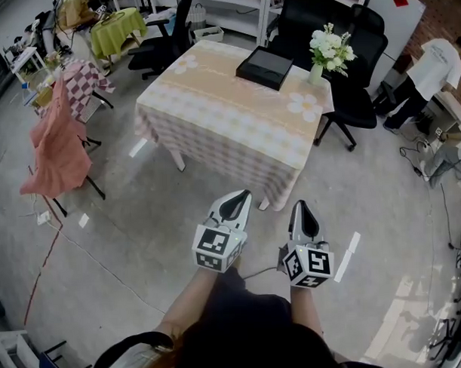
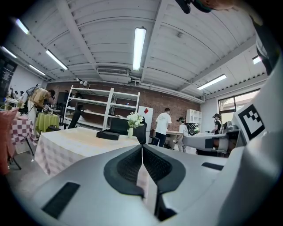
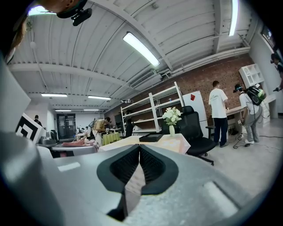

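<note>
**Head view.** The left hand-held gripper (image 1: pixel 239 200) and the right hand-held gripper (image 1: pixel 302 213) are held side by side over the concrete floor (image 1: pixel 142 243). Both point at the near edge of a worktop (image 1: pixel 228 104), which is draped in a checked cloth (image 1: pixel 237 153). Neither gripper touches anything. A black tray (image 1: pixel 264 67) lies flat near the far edge. A vase of white flowers (image 1: pixel 328 51) stands upright just beside it at the far right corner, well apart from both grippers. An office chair (image 1: pixel 348 100) stands behind that corner.

**Left gripper view.** The jaws of the left hand-held gripper (image 2: pixel 142 152) are pressed together, with nothing between them. The tray (image 2: pixel 108 135) and the flowers (image 2: pixel 134 120) are seen ahead on the worktop (image 2: pixel 75 139).

**Right gripper view.** The jaws of the right hand-held gripper (image 3: pixel 139 154) are likewise closed and empty. The vase (image 3: pixel 171 118) rises behind the tray (image 3: pixel 151 137).

**Handling, as a judgement.**
- **Tray:** it is judged stiff and fairly light, and is best pinched at its raised rim.
- **Vase:** it is judged fragile, smooth and top-heavy, and is best gripped low on its body, below the soft blooms.
- **Cloth:** it is judged limp and liable to slide.
</note>
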Demonstrator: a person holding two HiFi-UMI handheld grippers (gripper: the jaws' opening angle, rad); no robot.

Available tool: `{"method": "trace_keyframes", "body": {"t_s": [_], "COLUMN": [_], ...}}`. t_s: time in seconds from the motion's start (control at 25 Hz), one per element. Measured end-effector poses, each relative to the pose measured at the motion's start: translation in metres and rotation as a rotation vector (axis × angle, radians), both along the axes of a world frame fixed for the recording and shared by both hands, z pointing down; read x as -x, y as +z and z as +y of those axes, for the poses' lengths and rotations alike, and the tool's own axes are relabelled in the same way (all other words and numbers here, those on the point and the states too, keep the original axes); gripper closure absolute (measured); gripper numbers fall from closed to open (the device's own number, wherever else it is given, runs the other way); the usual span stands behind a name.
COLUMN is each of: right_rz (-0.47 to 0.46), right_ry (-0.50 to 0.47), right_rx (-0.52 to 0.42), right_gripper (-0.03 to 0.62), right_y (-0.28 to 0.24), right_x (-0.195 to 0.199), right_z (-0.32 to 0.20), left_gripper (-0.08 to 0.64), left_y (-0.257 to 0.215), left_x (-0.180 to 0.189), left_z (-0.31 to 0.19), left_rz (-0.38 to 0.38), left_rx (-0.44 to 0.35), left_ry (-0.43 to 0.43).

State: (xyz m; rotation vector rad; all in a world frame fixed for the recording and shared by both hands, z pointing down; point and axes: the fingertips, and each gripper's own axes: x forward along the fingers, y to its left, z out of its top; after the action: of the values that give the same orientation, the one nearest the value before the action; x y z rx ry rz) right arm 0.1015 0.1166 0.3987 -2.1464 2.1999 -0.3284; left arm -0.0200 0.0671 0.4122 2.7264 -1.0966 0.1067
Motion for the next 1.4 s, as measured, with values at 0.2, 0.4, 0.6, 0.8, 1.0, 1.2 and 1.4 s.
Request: {"method": "trace_keyframes", "body": {"t_s": [0.2,0.4,0.6,0.8,1.0,1.2,1.4], "right_rz": [-0.001,-0.004,-0.01,-0.015,-0.016,-0.027,-0.026], "right_ry": [0.011,0.03,0.043,0.037,0.055,0.056,0.039], "right_rx": [-0.002,0.001,0.007,0.019,0.022,0.035,0.037], "right_gripper": [0.586,0.586,0.588,0.586,0.586,0.587,0.587], "right_y": [0.0,0.003,0.008,0.013,0.015,0.021,0.021], "right_x": [-0.003,-0.006,-0.006,0.002,0.001,0.006,0.014], "right_z": [-0.025,-0.043,-0.058,-0.07,-0.08,-0.085,-0.092], "left_gripper": [0.548,0.548,0.548,0.548,0.547,0.548,0.548], "left_y": [0.0,0.002,0.006,0.01,0.012,0.017,0.018], "left_x": [-0.004,-0.006,-0.008,-0.004,-0.001,0.003,0.012], "left_z": [-0.026,-0.045,-0.061,-0.074,-0.084,-0.089,-0.095], "left_rz": [0.002,0.002,-0.001,-0.008,-0.007,-0.016,-0.013], "left_rx": [-0.002,0.0,0.004,0.01,0.013,0.02,0.023], "left_ry": [0.012,0.029,0.042,0.049,0.057,0.065,0.048]}}
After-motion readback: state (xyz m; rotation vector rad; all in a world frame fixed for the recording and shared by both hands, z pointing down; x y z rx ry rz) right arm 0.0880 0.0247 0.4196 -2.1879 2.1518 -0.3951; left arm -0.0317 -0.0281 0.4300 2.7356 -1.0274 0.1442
